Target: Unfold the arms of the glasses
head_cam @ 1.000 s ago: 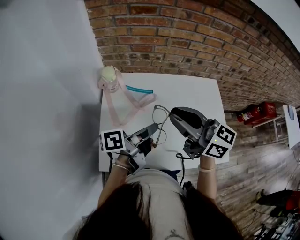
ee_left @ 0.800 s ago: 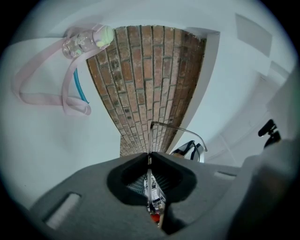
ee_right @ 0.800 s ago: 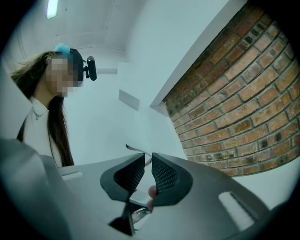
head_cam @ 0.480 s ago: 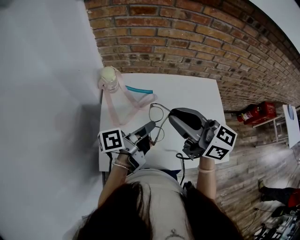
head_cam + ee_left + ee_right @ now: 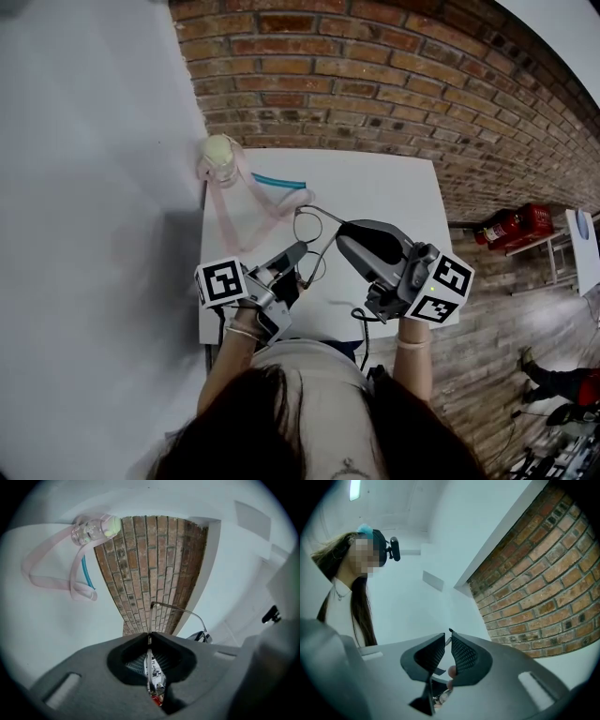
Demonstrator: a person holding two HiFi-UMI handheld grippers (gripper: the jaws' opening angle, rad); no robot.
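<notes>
Left tongs (image 5: 301,250) clamp the glasses (image 5: 308,228) by the frame to steady them; right tongs (image 5: 340,237), at their 3 o'clock, pinch one arm, probably to swing it open.

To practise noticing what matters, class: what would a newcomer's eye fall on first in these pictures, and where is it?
First the wire glasses, held over the white table between the left gripper and the right gripper, both shut on them. Then the red brick wall behind the table, and the small bottle with its pink strap at the table's far left corner.
</notes>
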